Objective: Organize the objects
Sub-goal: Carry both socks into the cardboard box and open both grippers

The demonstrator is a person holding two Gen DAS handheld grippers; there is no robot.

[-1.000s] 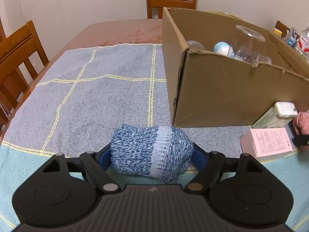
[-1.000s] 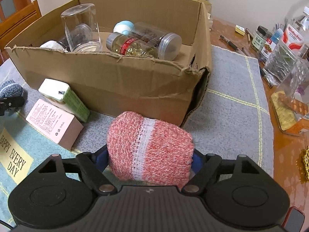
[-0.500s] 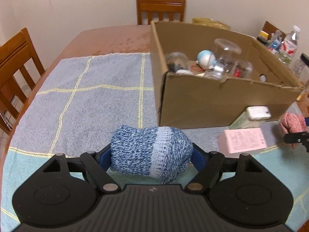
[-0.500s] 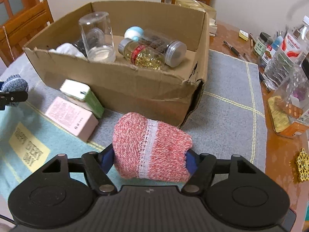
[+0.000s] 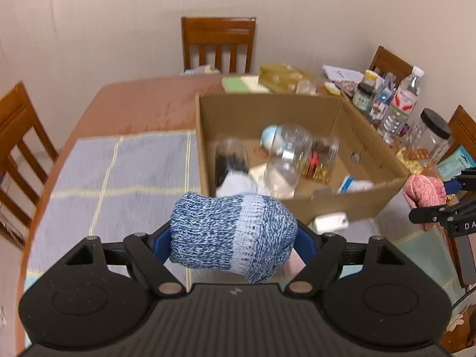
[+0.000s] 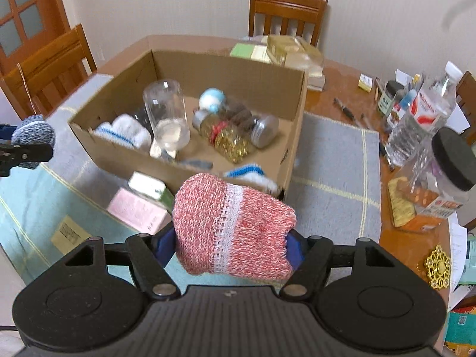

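Observation:
My left gripper (image 5: 233, 239) is shut on a blue knitted sock roll (image 5: 232, 235), held in the air in front of the open cardboard box (image 5: 205, 148). My right gripper (image 6: 230, 241) is shut on a red knitted sock roll (image 6: 232, 226), held above the box's near right corner (image 6: 293, 148). The box holds an upturned glass (image 6: 166, 113), jars (image 6: 235, 136), a small blue-white ball (image 6: 211, 98) and white socks (image 6: 125, 129). The red roll also shows at the right in the left wrist view (image 5: 424, 192), the blue roll at the left in the right wrist view (image 6: 32, 132).
A pink box (image 6: 136, 211) and a green-white box (image 6: 148, 186) lie on the cloth in front of the cardboard box. Bottles (image 6: 422, 119), a black-lidded jar (image 6: 446, 166) and clutter crowd the table's right side. Wooden chairs (image 5: 218, 44) stand around the table.
Both grippers have risen with their sock rolls, so both views now look down into the box from higher up.

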